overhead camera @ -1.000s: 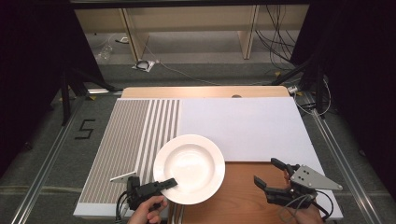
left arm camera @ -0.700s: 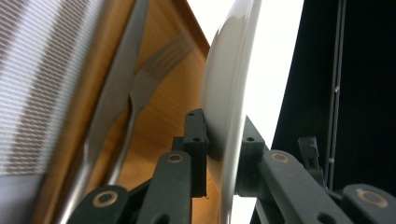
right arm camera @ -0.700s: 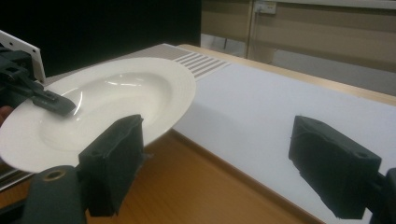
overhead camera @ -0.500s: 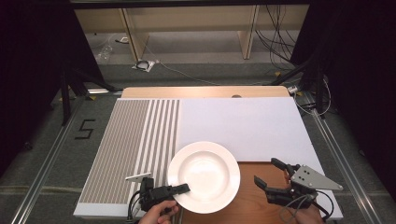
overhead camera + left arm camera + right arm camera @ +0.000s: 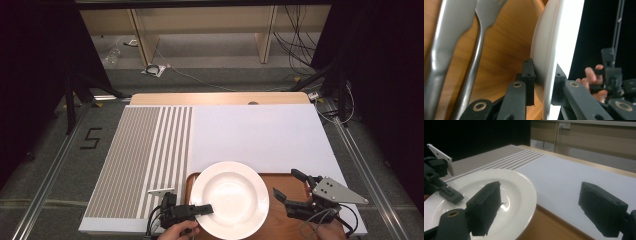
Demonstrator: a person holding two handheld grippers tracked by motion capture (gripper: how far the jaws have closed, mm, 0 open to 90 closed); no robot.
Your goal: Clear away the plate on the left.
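Firmly Pinched: White Plate Held Over the Wooden Tray

The white plate (image 5: 231, 199) was gripped at its near-left rim by the left tool (image 5: 202, 210), one jaw pressed above the rim and one below. It was seen over the wooden tray (image 5: 282, 183) at the counter's (image 5: 260, 132) near edge. A fork (image 5: 471, 72) was seen on the tray beneath. The right tool (image 5: 292, 192) was held with jaws spread and nothing between them, just beside the plate.
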